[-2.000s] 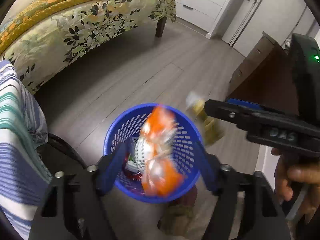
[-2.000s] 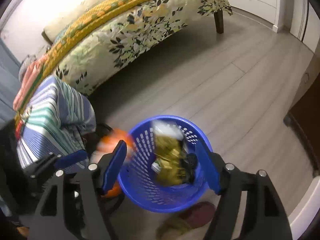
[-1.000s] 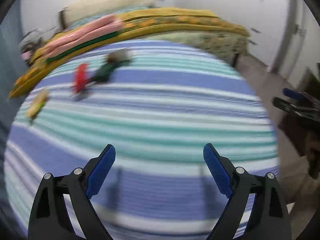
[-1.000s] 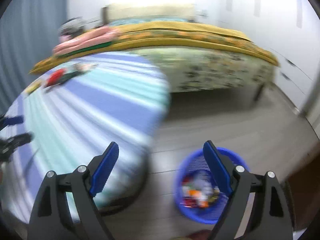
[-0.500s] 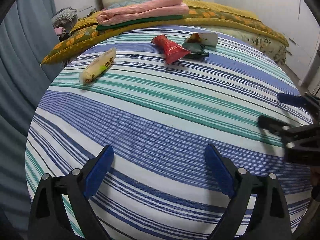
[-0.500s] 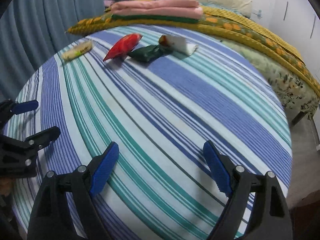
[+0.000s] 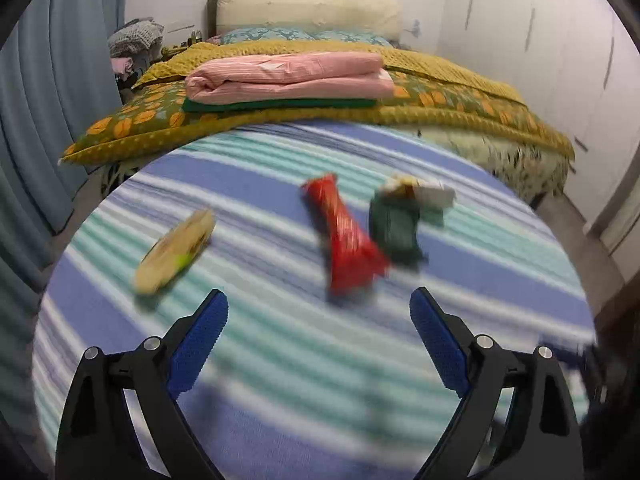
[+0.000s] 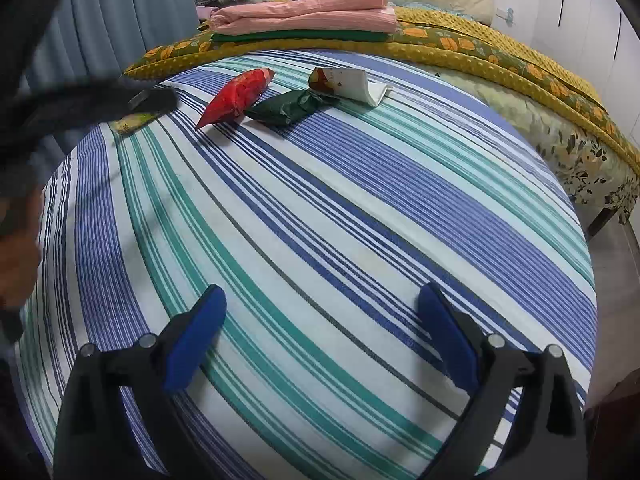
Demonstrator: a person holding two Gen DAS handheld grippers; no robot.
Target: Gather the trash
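Several pieces of trash lie on the far side of a round table with a striped cloth (image 8: pixel 360 208). They are a red wrapper (image 8: pixel 236 96), a dark green wrapper (image 8: pixel 288 108), a torn white pack (image 8: pixel 348 84) and a yellowish wrapper (image 8: pixel 134 122). My left gripper (image 7: pixel 318 304) is open and empty, just short of the red wrapper (image 7: pixel 344 232) and green wrapper (image 7: pixel 394 228). The yellowish wrapper (image 7: pixel 176 250) lies to its left. My right gripper (image 8: pixel 322 300) hovers over the near part of the cloth. Its jaws are opening, with nothing between them.
Behind the table is a bed with a yellow quilt (image 8: pixel 480 52) and folded pink and green cloth (image 8: pixel 304 16). Blue curtains (image 8: pixel 120 12) hang at the left. White cabinet doors (image 7: pixel 560 60) and floor (image 7: pixel 580 232) are at the right. The left tool's blurred black body (image 8: pixel 80 108) crosses the right view's upper left.
Both grippers swung from the blue basket to the table. In the last half second the left gripper moved toward the wrappers, which now look closer and blurred. The right gripper kept still and its jaws widened slightly.
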